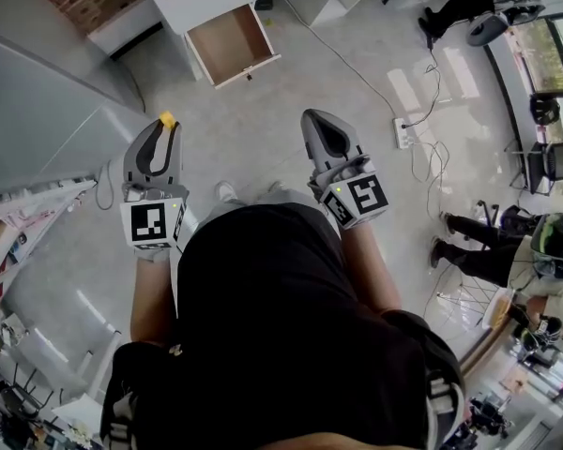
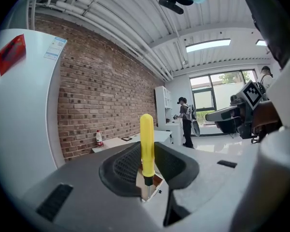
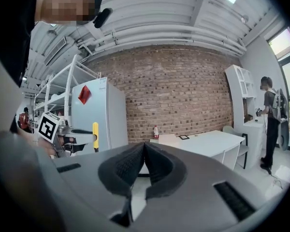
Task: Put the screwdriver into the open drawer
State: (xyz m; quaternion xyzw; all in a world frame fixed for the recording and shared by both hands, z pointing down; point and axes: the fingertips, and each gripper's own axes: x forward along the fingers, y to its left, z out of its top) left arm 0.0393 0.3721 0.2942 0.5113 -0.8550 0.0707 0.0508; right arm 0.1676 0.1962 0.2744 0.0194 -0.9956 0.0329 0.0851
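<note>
– Gripper check, head view first: what have you got?
– My left gripper (image 1: 159, 131) is clamped on the screwdriver (image 1: 167, 117). The open drawer (image 1: 230, 43) lies ahead and slightly right of it, well apart, with floor between. My right gripper (image 1: 321, 125) is a little farther off.
– Left gripper view?
– Yellow handle up and shaft down, long axis crosswise to my jaws. The drawer shows just beyond.
– Right gripper view?
– Jaws pressed together on nothing. The cubes carry only square markers, and I can't read any writing.
</note>
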